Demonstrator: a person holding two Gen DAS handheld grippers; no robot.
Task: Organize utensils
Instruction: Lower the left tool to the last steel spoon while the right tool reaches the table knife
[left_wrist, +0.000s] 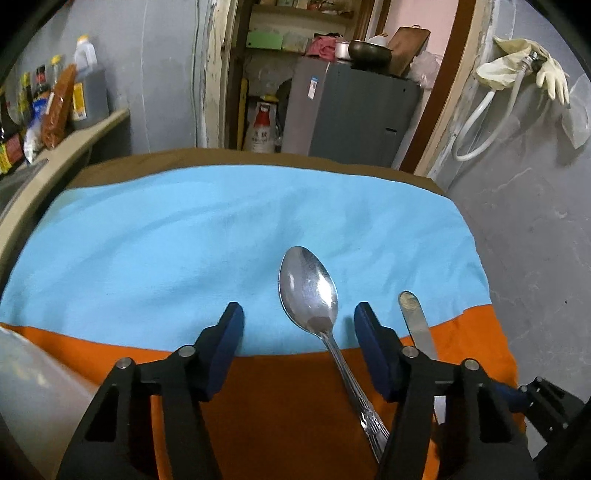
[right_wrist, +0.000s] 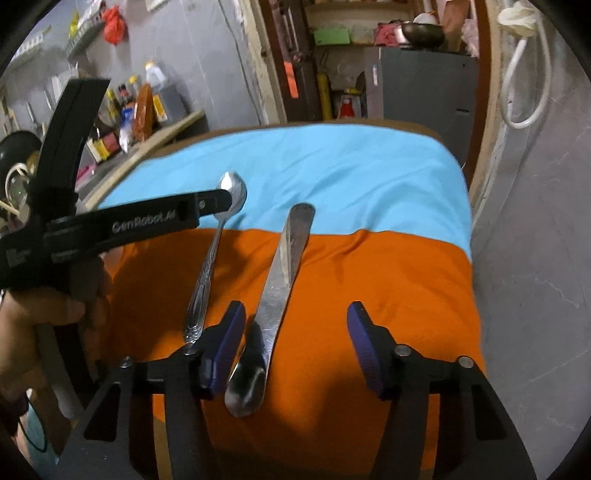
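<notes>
A patterned-handle steel spoon (left_wrist: 308, 288) lies on the blue and orange cloth (left_wrist: 147, 240), bowl on the blue part and handle running back over the orange. My left gripper (left_wrist: 299, 314) stands open astride it, and the handle passes near the right finger without touching the pads. To its right lies a flat-handled spoon (left_wrist: 413, 321). In the right wrist view this flat-handled spoon (right_wrist: 275, 291) has its bowl toward the camera. My right gripper (right_wrist: 295, 314) is open over it, with the handle close to the left finger (right_wrist: 231, 332). The left gripper (right_wrist: 207, 206) shows there from the side, over the patterned spoon (right_wrist: 210, 266).
A person's hand (right_wrist: 55, 314) holds the left gripper. A counter (left_wrist: 74, 144) with bottles and packets runs along the left. A grey cabinet (left_wrist: 354, 110) stands in the doorway behind the table. A hose and glove (left_wrist: 517, 74) hang on the right wall. A pale container (left_wrist: 33, 387) sits near left.
</notes>
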